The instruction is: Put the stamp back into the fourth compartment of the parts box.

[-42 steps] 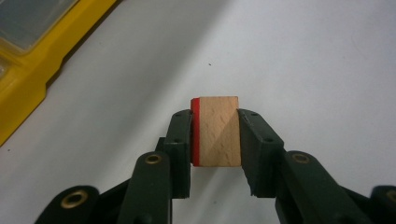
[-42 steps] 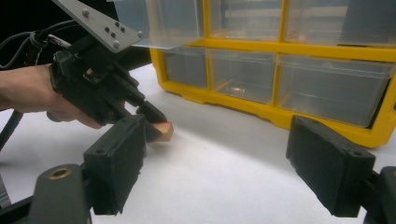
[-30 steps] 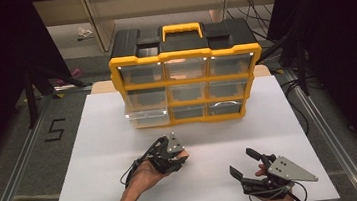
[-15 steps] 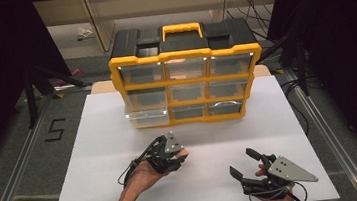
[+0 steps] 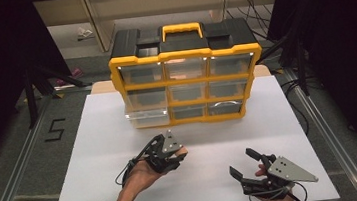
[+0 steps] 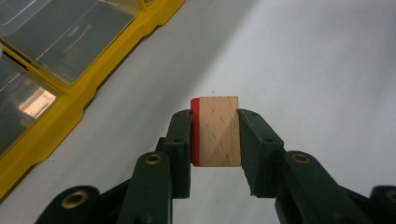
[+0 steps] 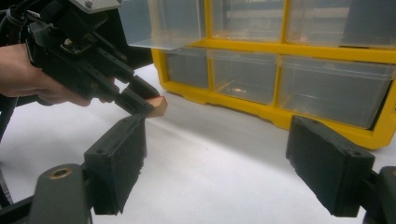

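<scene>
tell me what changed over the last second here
Nothing visibly changed. The left gripper stays shut on the wooden block above the white table, the right gripper stays open near the table's front edge, and the bottom-left drawer of the yellow organizer remains pulled out.

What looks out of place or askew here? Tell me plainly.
One drawer at the bottom left of the yellow organizer sticks out past the frame while its neighbours sit flush. The left gripper is clamped on a wooden block with a red face. The right gripper is open and empty. Nothing looks spilled or damaged.
</scene>
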`<state>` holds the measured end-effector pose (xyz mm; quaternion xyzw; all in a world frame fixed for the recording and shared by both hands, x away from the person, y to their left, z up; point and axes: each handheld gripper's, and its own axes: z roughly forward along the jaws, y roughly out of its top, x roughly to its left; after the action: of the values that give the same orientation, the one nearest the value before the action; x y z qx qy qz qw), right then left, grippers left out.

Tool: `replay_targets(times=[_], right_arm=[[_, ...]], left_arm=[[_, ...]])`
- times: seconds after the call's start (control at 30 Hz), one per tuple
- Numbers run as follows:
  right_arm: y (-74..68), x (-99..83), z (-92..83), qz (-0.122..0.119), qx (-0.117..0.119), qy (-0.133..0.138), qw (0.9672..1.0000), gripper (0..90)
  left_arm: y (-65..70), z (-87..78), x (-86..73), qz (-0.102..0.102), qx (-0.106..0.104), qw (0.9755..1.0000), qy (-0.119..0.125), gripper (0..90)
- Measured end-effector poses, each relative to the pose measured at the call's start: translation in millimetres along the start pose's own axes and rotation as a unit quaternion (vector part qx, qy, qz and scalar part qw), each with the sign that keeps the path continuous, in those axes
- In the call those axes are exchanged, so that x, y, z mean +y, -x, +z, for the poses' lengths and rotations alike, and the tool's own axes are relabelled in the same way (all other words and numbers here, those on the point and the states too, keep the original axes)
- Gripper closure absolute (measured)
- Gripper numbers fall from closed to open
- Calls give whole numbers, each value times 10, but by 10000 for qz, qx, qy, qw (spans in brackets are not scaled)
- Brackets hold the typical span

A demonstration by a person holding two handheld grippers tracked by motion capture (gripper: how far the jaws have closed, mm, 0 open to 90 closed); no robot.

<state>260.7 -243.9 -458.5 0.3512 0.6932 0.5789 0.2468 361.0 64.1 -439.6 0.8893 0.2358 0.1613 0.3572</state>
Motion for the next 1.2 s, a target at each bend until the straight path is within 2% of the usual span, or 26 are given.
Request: replay_targets(times=[0.27,0.43,0.87,1.2], right_arm=[[-3,0,3,-8,11,1,10000,211],[-2,1,0,-5,6,-2,10000,211],[-3,1,2,-5,12,3,10000,210],[-3,1,2,-8,12,2,10000,211]], left_arm=[[2,-67,25,1,59,9999,131,662],[24,-150,72,35,136,9994,309,663],[25,-305,125,-17,248,9974,678,663],[16,-407,153,-97,228,9954,923,662]])
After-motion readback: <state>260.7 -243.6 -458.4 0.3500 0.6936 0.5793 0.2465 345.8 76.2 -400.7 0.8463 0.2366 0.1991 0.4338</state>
